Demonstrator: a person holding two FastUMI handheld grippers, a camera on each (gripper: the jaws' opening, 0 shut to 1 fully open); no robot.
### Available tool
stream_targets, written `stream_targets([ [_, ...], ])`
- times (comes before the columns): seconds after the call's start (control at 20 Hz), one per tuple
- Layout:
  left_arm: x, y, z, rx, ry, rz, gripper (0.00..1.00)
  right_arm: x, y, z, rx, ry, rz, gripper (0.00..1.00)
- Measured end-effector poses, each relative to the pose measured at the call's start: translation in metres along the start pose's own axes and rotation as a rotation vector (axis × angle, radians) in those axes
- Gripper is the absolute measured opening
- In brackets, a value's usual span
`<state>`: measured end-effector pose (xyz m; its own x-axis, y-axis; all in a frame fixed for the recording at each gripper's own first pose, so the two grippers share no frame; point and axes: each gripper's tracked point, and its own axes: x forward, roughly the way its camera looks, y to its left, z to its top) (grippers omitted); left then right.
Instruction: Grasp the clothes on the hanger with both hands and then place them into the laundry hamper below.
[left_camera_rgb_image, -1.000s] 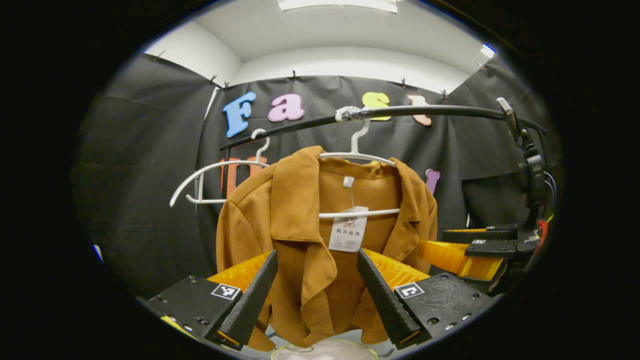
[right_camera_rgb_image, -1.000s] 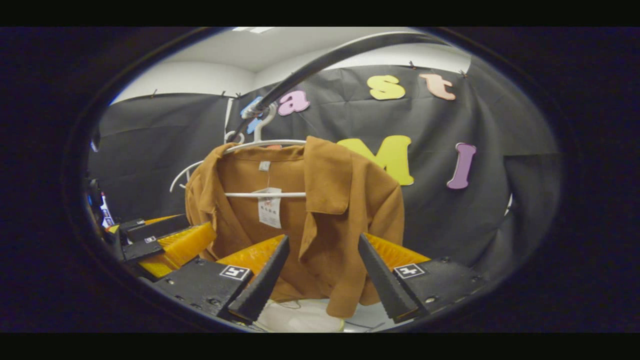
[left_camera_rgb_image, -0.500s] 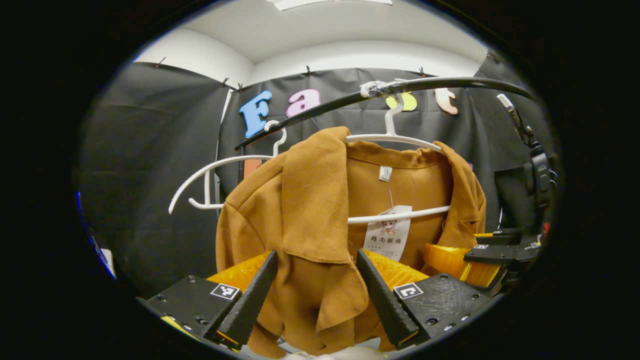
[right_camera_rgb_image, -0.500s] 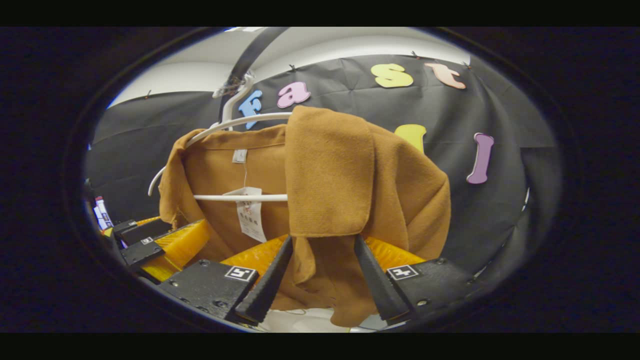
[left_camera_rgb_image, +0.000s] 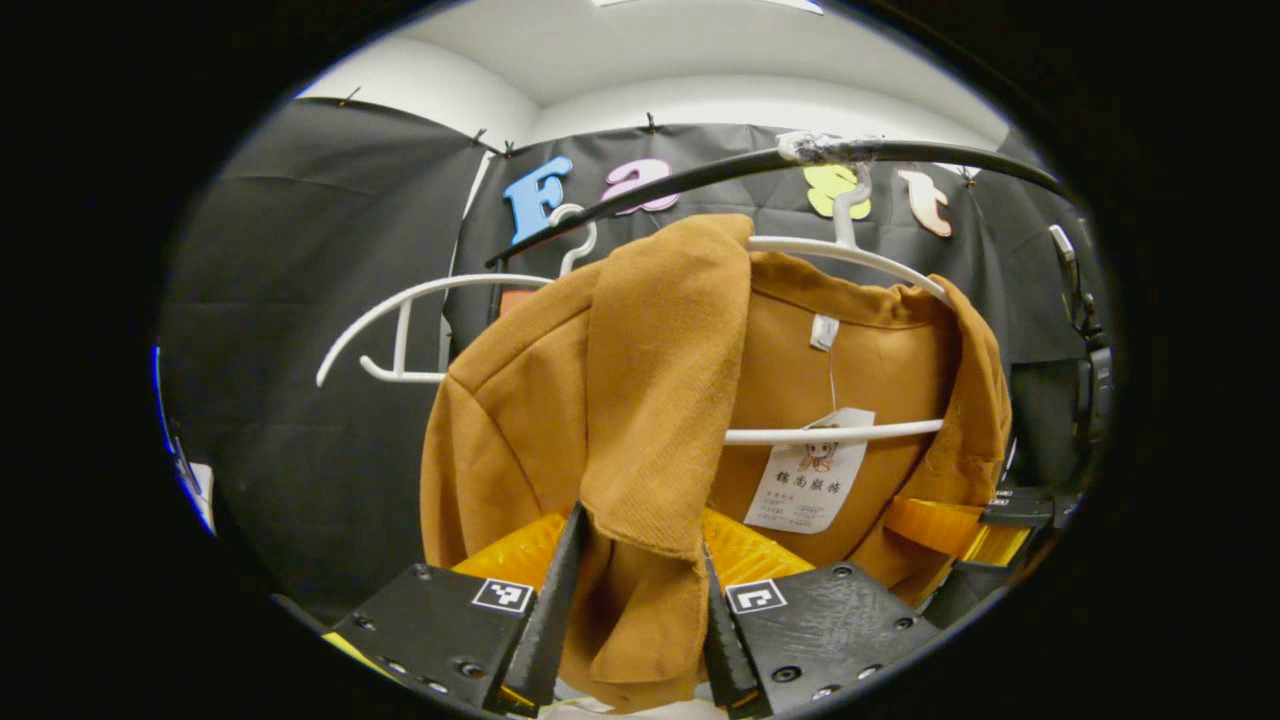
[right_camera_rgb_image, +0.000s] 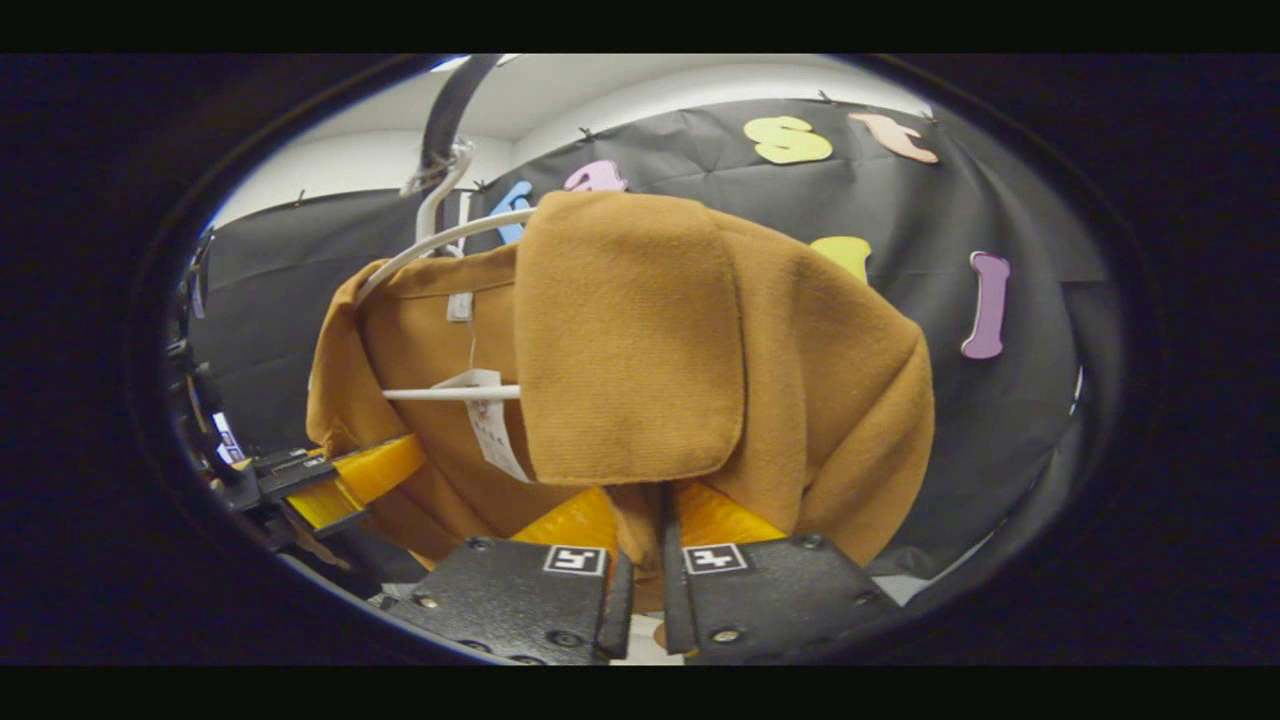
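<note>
Grasp step looks basically done on both sides; lift-off and drop are left.

- Your right gripper (right_camera_rgb_image: 640, 600): the 2 fingers are drawn nearly together with a fold of the brown jacket (right_camera_rgb_image: 790, 400) squeezed between them, just under its lapel. I'd call that a firm pinch.
- Your left gripper (left_camera_rgb_image: 628, 620): fingers narrowed onto the other front edge of the jacket (left_camera_rgb_image: 520, 420); cloth fills the gap and both fingers look to be touching it.
- The jacket is not off yet: shoulders sit on the white hanger (left_camera_rgb_image: 850, 255), which hooks over the black rail (left_camera_rgb_image: 900, 152). A 2nd, bare hanger (left_camera_rgb_image: 400, 310) hangs beside it.

Left to do: slide the jacket off the hanger, then lower it into the hamper. Can't locate the hamper from here; there's a pale sliver under the left gripper's fingers but I can't tell what it is.
</note>
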<state>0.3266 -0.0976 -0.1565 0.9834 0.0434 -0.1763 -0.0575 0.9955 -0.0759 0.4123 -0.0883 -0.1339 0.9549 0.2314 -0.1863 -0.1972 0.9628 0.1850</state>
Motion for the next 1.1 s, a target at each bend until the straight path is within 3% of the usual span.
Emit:
stream_targets([
  [0.05,-0.001,0.008,-0.002,-0.002,0.004,0.033,0.48,-0.001,0.003,-0.001,0.007,0.006,0.028,0.05],
  [0.15,0.005,0.006,-0.005,-0.025,0.022,0.022,0.17,-0.003,0.006,-0.005,0.035,0.027,0.088,0.04],
  [0.25,0.007,0.010,-0.013,-0.011,0.050,0.034,0.16,-0.002,0.004,-0.003,0.068,0.045,0.140,0.05],
  [0.35,0.002,0.008,-0.011,-0.011,0.068,0.017,0.04,-0.004,0.001,-0.002,0.121,0.061,0.187,0.05],
  [0.4,0.002,0.008,-0.012,-0.014,0.076,0.012,0.10,-0.004,-0.004,-0.002,0.146,0.066,0.193,0.05],
  [0.45,0.002,0.009,-0.012,-0.018,0.079,0.001,0.04,-0.005,-0.007,0.000,0.179,0.063,0.209,0.05],
  [0.5,0.007,0.012,-0.012,-0.021,0.081,0.002,0.10,-0.006,-0.008,0.002,0.216,0.063,0.235,0.05],
  [0.65,-0.004,0.010,-0.011,-0.044,0.091,-0.025,0.07,-0.013,-0.002,0.010,0.297,0.060,0.342,0.04],
  [0.7,-0.004,0.014,-0.008,-0.046,0.090,-0.024,0.03,-0.018,0.000,0.015,0.305,0.051,0.382,0.05],
  [0.8,-0.011,0.016,-0.002,-0.060,0.085,-0.026,0.07,-0.028,0.011,0.027,0.334,0.024,0.474,0.04],
  [0.85,-0.015,0.016,0.003,-0.068,0.077,-0.029,0.02,-0.035,0.018,0.031,0.350,0.008,0.521,0.04],
  [0.9,-0.020,0.018,0.008,-0.071,0.068,-0.031,0.07,-0.039,0.021,0.036,0.360,-0.001,0.548,0.04],
  [1.1,-0.035,0.020,0.034,-0.065,0.026,-0.047,0.02,-0.053,0.037,0.050,0.371,-0.030,0.645,0.04],
])
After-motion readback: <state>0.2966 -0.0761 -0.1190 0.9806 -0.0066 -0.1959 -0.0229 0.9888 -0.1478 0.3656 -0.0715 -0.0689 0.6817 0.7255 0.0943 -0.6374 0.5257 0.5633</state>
